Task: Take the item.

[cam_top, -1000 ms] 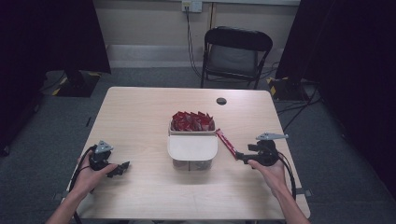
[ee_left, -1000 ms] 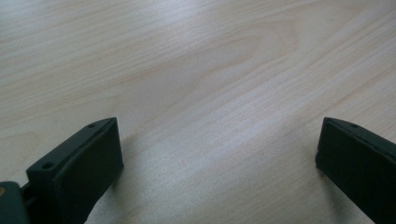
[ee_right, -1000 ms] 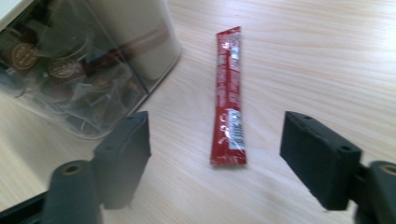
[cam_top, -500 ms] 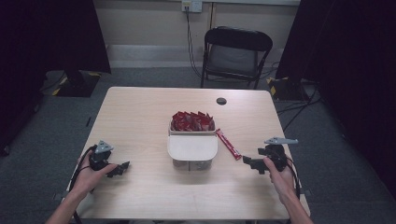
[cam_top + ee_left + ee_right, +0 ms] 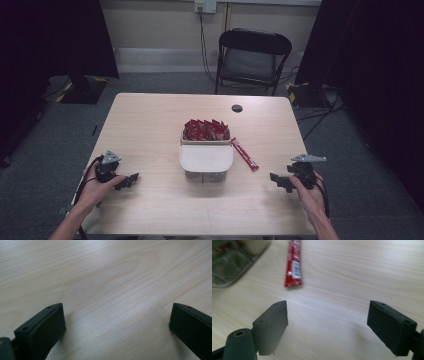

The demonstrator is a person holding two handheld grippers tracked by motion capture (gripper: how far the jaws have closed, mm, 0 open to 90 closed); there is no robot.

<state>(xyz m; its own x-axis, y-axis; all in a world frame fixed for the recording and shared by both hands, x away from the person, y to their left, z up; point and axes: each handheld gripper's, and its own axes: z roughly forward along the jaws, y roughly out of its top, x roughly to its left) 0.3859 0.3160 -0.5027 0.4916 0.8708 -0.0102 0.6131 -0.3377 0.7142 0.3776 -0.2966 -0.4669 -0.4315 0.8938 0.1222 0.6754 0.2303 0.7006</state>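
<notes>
A clear box stands at the table's middle, its far half packed with red packets and a pale lid over its near half. One long red packet lies flat on the wood just right of the box. My right gripper rests near the table's front right, jaws wide apart and bare, the packet's near end lying ahead of them. At the front left, my left gripper is open over bare wood, holding nothing.
A small black disc lies near the table's far edge. A black folding chair stands behind the table. The box corner shows at the upper left of the right gripper view.
My right gripper has drawn back from beside the box toward the front right corner of the table. The left gripper has stayed put.
</notes>
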